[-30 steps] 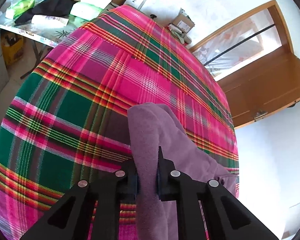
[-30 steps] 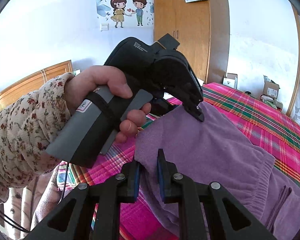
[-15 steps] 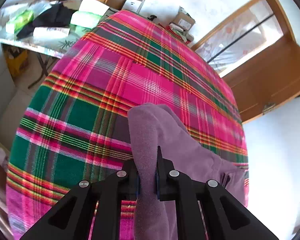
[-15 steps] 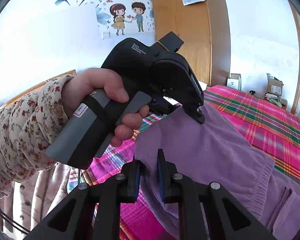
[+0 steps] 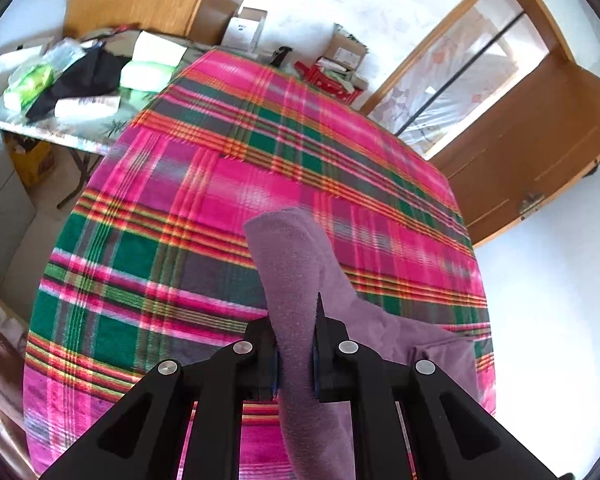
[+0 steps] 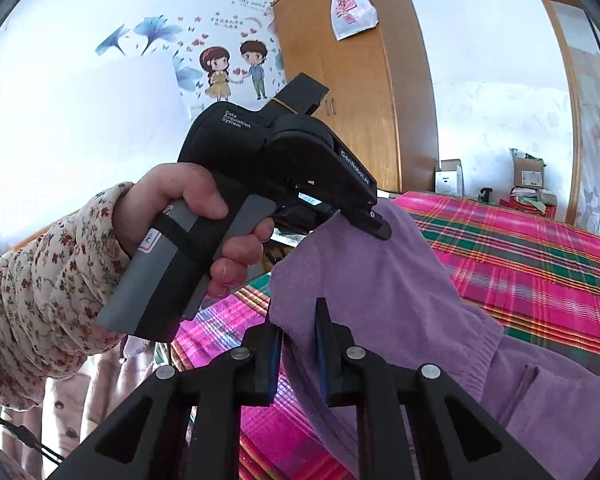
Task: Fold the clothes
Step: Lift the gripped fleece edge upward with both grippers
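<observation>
Sagging soft from both clamped hand-held grippers, left [image 5: 294, 354] and right [image 6: 298, 354], the garment [image 6: 380, 288] wants corner holds above the bed [image 5: 204, 200].

Two tools [image 5: 294, 354] [image 6: 298, 354], one purple garment [image 6: 380, 280], one plaid blanket [image 5: 220, 184], one wardrobe [image 6: 360, 92].

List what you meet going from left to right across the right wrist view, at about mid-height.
Floral sleeve → hand on the grey handle → black left tool shut on the cloth → purple garment → pink plaid blanket.
</observation>
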